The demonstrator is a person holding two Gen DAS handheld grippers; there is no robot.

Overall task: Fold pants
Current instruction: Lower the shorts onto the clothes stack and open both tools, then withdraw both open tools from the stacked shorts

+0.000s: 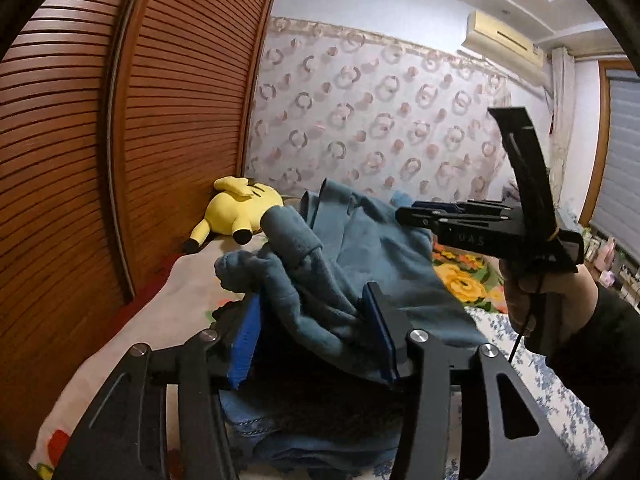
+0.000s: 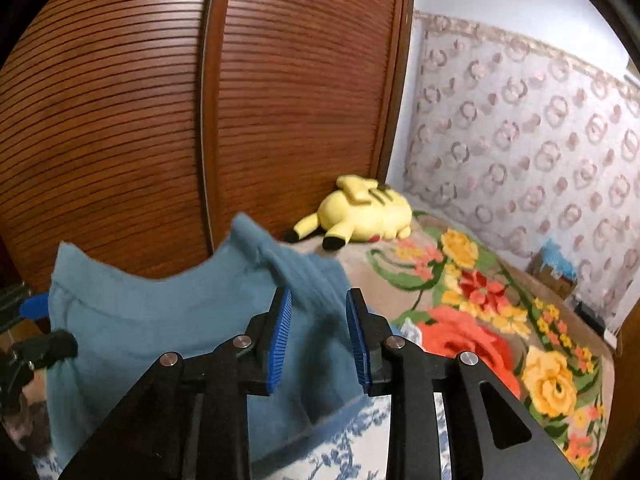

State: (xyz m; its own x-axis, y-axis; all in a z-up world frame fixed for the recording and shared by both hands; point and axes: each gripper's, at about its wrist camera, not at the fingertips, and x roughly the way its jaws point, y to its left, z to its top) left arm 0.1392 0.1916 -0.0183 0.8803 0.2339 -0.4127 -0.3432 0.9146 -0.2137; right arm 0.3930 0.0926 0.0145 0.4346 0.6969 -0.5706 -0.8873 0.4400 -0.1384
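Teal fleece pants (image 1: 320, 264) are bunching between the parted blue pads of the left gripper (image 1: 316, 340) in the left wrist view, released above the bed (image 1: 132, 320), while the right gripper (image 1: 412, 213) is reaching in beside them. In the right wrist view, the right gripper (image 2: 318, 340) is hanging released, jaws apart, with the pants (image 2: 168, 328) draping under them near a yellow plush toy (image 2: 360, 208).

Both wrist views close, angled down; share pants (image 1: 340, 264), plush (image 2: 360, 216).
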